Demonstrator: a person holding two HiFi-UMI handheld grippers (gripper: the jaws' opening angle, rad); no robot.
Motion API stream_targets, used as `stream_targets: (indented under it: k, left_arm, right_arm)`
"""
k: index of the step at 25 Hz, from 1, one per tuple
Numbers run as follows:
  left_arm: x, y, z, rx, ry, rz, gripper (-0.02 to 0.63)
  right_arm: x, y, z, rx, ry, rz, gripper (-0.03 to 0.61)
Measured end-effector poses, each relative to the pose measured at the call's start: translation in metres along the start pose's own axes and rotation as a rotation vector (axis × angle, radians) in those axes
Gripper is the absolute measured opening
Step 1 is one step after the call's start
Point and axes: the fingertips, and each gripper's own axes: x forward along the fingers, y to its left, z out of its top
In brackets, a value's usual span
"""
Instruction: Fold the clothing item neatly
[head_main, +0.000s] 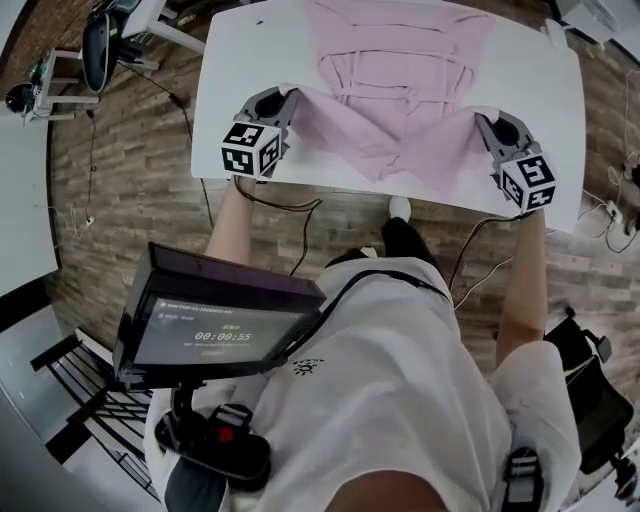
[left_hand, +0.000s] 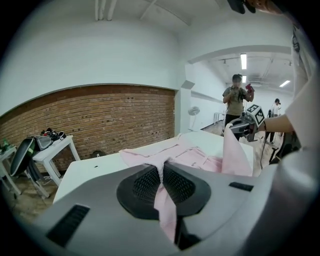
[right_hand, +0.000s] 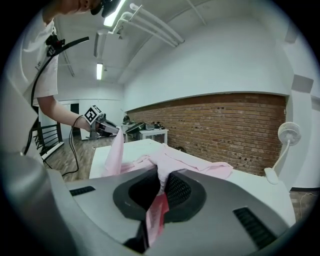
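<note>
Tool status: left tool (head_main: 285, 97) is clenched on the pink garment (head_main: 400, 70). The left gripper view shows cloth pinched between the ribbed pads (left_hand: 145, 184), with a strip hanging out behind them. The right tool (head_main: 487, 120) is in the same state, clamped on the garment's other near corner, and a pink strip trails through its jaws in the right gripper view.

The garment lies on the white counter (head_main: 235, 60), at 12 o'clock in the head view. Its far part is spread flat. The near edge is lifted at both ends: the left tool holds it at the garment's 9 o'clock side, the right tool at its 4 o'clock side. Between the two grips the cloth sags in a V, with its low point at the garment's 6 o'clock, just at the counter's near edge.

Each gripper view shows the other tool holding up a peak of pink fabric. The brick wall (left_hand: 100, 117) runs behind the counter. The chest-mounted screen (head_main: 225, 335) sits at 8 o'clock in the head view.
</note>
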Motion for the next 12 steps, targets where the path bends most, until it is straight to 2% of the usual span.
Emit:
stream_targets:
  k: [6, 12]
  left_arm:
    - [0.037, 0.026, -0.001, -0.013, 0.053, 0.040, 0.015]
    - [0.065, 0.062, -0.034, -0.066, 0.152, 0.093, 0.015]
  right_arm:
    - [0.035, -0.035, 0.001, -0.004, 0.020, 0.036, 0.009]
    - [0.059, -0.067, -0.026, 0.020, 0.105, 0.025, 0.009]
